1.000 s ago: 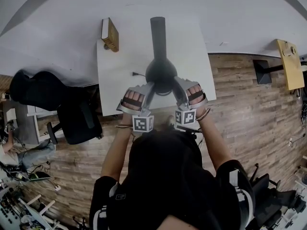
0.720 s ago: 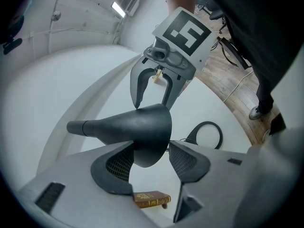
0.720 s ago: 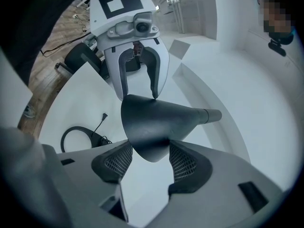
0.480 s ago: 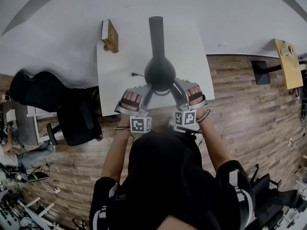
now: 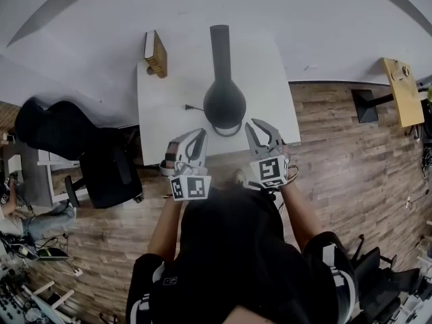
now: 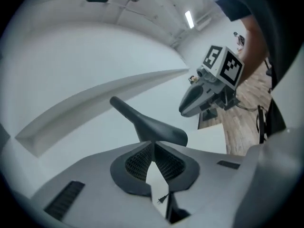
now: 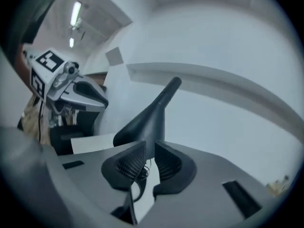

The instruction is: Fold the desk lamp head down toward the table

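1. Lamp head (image 5: 225,103) low over the white tabletop (image 5: 270,79), nearest the person, with the slim neck (image 5: 221,46) running off toward the far edge. Judged close to folded, though not certain from above.
2. Left hand-held gripper (image 5: 197,138): just been closing, pads now pressed together at the tips, nothing between them. Right hand-held gripper (image 5: 259,127): likewise just been closing, drawn nearly together with a thin slit left, also empty. Both just beside the lamp head on its near side, one to each flank, apparently clear of it.
3. Risk of sliding instead of folding: with jaws this narrow, only a blunt nudge possible, likely to skate the whole lamp across the smooth tabletop rather than bend the joint.
4. Risk of creep: nothing gripping the head, so no check against a slow rise from a springy joint.
5. Risk of a snag: plug (image 5: 192,105) lying just left of the head, easy to catch and drag on a low reach from the left.
6. Lesser risk: wooden block (image 5: 156,49) near the far left corner, well apart from the head, endangered only by a hard shove.
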{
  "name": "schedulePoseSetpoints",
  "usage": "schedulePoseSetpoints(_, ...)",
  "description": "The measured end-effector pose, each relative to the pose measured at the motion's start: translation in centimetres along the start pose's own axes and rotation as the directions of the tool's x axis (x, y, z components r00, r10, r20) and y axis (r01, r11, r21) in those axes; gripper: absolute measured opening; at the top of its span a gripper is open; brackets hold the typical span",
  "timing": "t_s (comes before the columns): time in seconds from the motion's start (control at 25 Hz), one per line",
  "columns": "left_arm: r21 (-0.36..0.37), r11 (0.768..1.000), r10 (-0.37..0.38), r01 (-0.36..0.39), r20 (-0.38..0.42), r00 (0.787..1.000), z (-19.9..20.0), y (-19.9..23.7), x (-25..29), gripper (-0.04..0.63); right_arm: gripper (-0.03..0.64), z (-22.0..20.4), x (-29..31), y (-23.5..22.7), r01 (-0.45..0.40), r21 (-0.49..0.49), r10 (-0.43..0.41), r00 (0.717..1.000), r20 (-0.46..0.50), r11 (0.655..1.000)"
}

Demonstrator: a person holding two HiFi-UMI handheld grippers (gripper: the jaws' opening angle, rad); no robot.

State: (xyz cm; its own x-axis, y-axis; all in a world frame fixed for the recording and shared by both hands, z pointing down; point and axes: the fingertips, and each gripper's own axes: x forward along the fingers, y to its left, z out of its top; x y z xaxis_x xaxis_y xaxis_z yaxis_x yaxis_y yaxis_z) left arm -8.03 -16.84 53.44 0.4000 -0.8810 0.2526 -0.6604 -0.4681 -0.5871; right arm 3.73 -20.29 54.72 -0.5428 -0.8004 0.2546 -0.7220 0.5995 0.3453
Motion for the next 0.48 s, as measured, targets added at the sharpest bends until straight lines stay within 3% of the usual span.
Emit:
schedulePoseSetpoints(0.16,-0.178,0.984,0.035,-0.016,0.106,0.994,4.2,2.2,-1.5,0.031,0.03,2.8,-0.9,-1.2,-0.012,0.218,-0.002,0.998,0.064,0.976)
schedulePoseSetpoints(0.32,-0.303,0.953,0.081,-0.012,0.215,0.973,7.4,4.7,-3.4,0.028,0.012,5.4,-2.6,-2.6,0.01,0.349,-0.06,0.99,0.13,0.937)
schedulePoseSetpoints(0.48,-0.518,0.855,0.168,-0.024,0.234,0.958,7.7,5.3,-4.4,0.028,0.012,7.3,-4.2,-3.4,0.016,0.425,-0.1,0.979,0.175,0.905)
